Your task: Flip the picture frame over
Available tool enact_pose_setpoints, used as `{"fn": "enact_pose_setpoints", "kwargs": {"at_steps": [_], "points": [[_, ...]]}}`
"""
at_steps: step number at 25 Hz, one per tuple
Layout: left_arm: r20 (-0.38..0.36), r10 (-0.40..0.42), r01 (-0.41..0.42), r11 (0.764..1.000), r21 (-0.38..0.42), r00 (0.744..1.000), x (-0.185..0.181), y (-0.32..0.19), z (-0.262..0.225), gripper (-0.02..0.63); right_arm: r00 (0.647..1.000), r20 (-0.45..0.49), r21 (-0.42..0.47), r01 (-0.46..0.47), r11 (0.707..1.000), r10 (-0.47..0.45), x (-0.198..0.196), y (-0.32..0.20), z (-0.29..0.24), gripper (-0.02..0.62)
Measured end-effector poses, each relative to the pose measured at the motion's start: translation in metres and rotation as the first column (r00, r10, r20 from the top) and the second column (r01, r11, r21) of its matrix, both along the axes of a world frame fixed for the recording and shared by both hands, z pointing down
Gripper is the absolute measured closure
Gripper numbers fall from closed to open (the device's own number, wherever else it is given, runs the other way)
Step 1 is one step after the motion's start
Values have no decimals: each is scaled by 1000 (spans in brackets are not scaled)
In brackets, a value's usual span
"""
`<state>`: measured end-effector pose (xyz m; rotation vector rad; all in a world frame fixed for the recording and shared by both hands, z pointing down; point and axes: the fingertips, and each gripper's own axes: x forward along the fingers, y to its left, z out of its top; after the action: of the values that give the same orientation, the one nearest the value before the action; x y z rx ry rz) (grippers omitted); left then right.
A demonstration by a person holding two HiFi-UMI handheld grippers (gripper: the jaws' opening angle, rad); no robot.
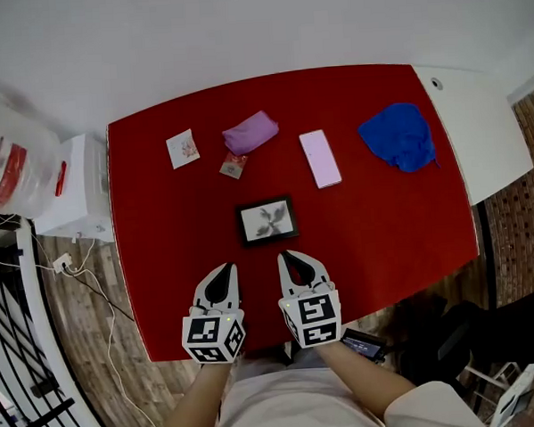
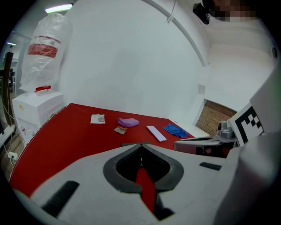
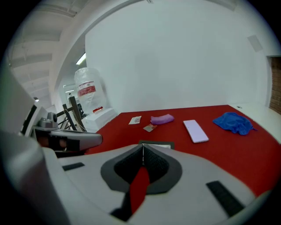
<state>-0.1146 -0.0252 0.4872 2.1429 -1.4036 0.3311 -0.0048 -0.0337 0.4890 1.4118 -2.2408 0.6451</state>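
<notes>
Nearest to you, your forearms reach out over the near edge of the red-covered table, one gripper in each hand, side by side and close together. Your left gripper has its jaws fully together - in its own view the tips meet in a thin seam with nothing between them, only red cloth showing through the gap lower down. Your right gripper is the same: jaws closed tip to tip and holding nothing. Both point forward and downward over the cloth.

Just beyond the tips lies the picture frame, a dark-edged rectangle flat on the cloth with its picture side up, a pale print with a dark leafy motif. It sits a little nearer your right gripper than your left, and a narrow strip of red separates it from both. In the right gripper view only its near edge peeks over the closed jaws.

Farther back - in a loose row - are a small white card, a small packet touching a folded purple cloth, a pale pink flat slab, and a crumpled blue cloth at the far right. Off the table's left end stands a white box with a clear plastic bag beside it.
</notes>
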Motion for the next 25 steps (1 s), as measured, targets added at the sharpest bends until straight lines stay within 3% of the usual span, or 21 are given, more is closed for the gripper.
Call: {"fn": "enact_pose_setpoints", "kwargs": {"at_steps": [12,14,20,25], "points": [[14,7,-6,998,-57,1000,-20,-4,38,600,997,-70,-52,-23,998,20,-44,-52,53,584],[16,-3,4,998,-65,1000,-28,-3,42,600,997,-72,-75,-10,997,5,-57,-56,65,523],[46,-37,41,996,-82,998,-54,0,53,600,989,-147,-122,-13,992,-6,-83,-66,94,461],[39,-79,82,992,-91,996,-71,4,55,600,977,-213,-162,-31,986,-4,-93,-73,111,453]]}}
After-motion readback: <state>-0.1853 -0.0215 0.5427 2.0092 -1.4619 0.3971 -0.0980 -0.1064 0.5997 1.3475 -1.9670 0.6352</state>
